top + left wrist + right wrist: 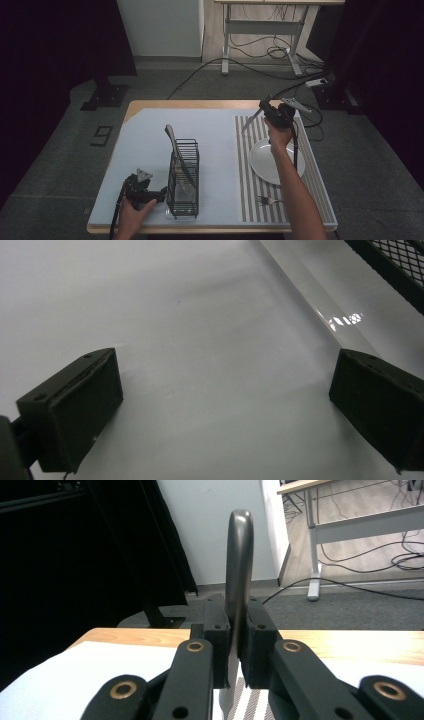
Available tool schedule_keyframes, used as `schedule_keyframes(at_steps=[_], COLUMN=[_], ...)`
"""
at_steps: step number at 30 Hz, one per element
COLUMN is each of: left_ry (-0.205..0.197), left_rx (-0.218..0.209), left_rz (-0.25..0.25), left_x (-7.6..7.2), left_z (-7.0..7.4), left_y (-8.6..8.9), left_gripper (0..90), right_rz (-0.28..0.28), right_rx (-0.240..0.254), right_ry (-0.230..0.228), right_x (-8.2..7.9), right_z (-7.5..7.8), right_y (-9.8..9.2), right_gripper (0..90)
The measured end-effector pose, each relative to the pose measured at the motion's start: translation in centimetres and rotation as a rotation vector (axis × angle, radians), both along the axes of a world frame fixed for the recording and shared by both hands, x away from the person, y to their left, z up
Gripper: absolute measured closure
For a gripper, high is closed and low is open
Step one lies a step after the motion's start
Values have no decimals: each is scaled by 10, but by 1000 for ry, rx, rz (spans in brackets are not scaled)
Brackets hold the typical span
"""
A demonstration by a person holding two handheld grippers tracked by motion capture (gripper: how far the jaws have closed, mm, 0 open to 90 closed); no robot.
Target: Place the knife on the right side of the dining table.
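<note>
My right gripper (pixel 270 111) is raised over the far end of the striped placemat (pixel 248 192), shut on a metal knife (pixel 248 123) whose thin end slants down to the left. In the right gripper view the jaws of my right gripper (pixel 235 630) clamp the knife (pixel 239 555), and its rounded end stands up above them. My left gripper (pixel 160 194) rests low on the pale mat near the front edge, open and empty, beside the black wire rack (pixel 184 170). A second knife (pixel 172 140) leans in that rack. The left gripper's (pixel 225 390) jaws stand wide apart over bare mat.
A white plate (pixel 261 162) lies on the striped placemat, with a fork (pixel 269 201) in front of it. A clear tray (pixel 320 305) sits under the rack. Beyond the table's far wooden edge (pixel 200 104) are cables and a desk frame (pixel 260 30).
</note>
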State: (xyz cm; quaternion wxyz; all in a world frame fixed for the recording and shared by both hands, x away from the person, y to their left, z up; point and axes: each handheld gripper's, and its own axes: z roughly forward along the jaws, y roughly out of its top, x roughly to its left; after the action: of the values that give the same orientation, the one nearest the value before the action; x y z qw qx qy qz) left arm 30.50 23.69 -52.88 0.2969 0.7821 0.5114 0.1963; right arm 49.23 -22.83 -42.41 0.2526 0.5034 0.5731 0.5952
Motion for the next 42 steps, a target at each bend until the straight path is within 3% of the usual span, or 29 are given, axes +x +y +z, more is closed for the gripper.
schedule_keyframes(at_steps=[8,19,42], left_ry=[0,0,0], left_rx=[1,1,2], left_rz=[-1,-1,-1], left_x=[0,0,0], left_z=[0,0,0], left_y=[0,0,0], left_gripper=[1,1,1], right_rz=[-13,-24,-87], right_rx=[-3,38,0], right_ry=[10,27,67], right_x=[6,7,2], right_z=[-6,-11,-24], right_y=[-1,-13,-40], right_gripper=[838,835,782])
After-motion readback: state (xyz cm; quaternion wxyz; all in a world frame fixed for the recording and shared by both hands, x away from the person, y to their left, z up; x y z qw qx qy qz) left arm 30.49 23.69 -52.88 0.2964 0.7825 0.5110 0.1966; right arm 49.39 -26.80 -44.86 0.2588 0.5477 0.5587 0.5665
